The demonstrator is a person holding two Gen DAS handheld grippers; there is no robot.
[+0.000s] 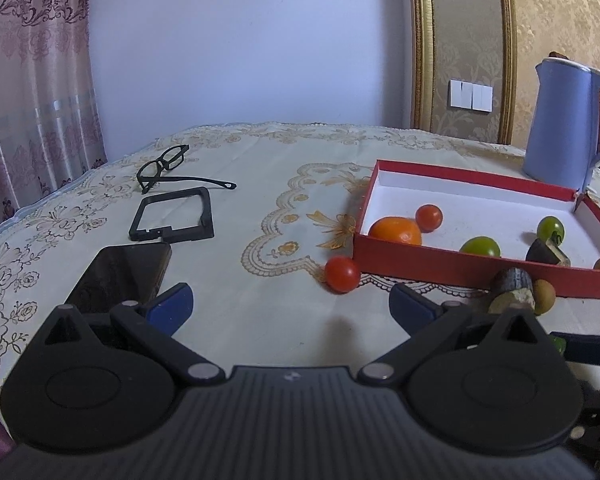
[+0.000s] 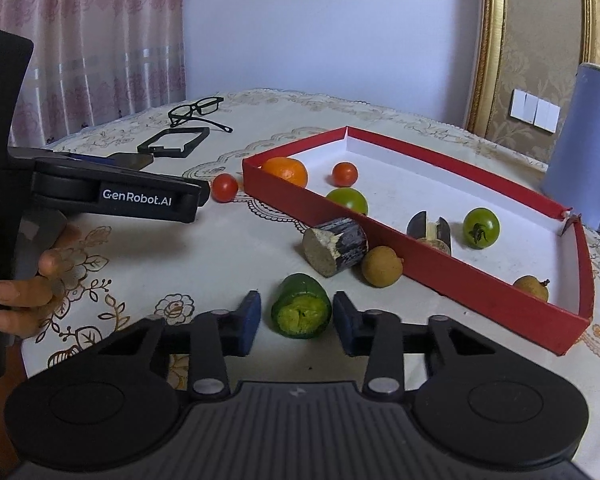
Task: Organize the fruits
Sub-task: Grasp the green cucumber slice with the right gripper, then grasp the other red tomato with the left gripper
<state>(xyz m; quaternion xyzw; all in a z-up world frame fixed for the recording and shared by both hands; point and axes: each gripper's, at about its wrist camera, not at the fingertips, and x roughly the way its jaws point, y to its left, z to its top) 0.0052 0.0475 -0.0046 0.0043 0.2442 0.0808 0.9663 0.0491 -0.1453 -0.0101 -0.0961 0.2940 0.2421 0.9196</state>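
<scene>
A cut green cucumber piece (image 2: 302, 312) lies on the tablecloth between the fingers of my right gripper (image 2: 295, 320); the right pad sits at its side and a thin gap shows on the left, so the gripper is open. My left gripper (image 1: 290, 300) stands wide open and holds nothing, with a red cherry tomato (image 1: 342, 274) just ahead of it, beside the red box (image 1: 440, 268). The box holds an orange (image 1: 396, 232), a red tomato (image 1: 429, 218), two green tomatoes and a few other pieces. A sugarcane stub (image 2: 336, 246) and a longan (image 2: 381, 266) lie outside against the box wall.
A blue kettle (image 1: 560, 120) stands behind the box. Black glasses (image 1: 164, 166), a black square frame (image 1: 172, 216) and a dark phone (image 1: 120, 272) lie on the left of the table. A person's hand (image 2: 32, 292) grips the left tool.
</scene>
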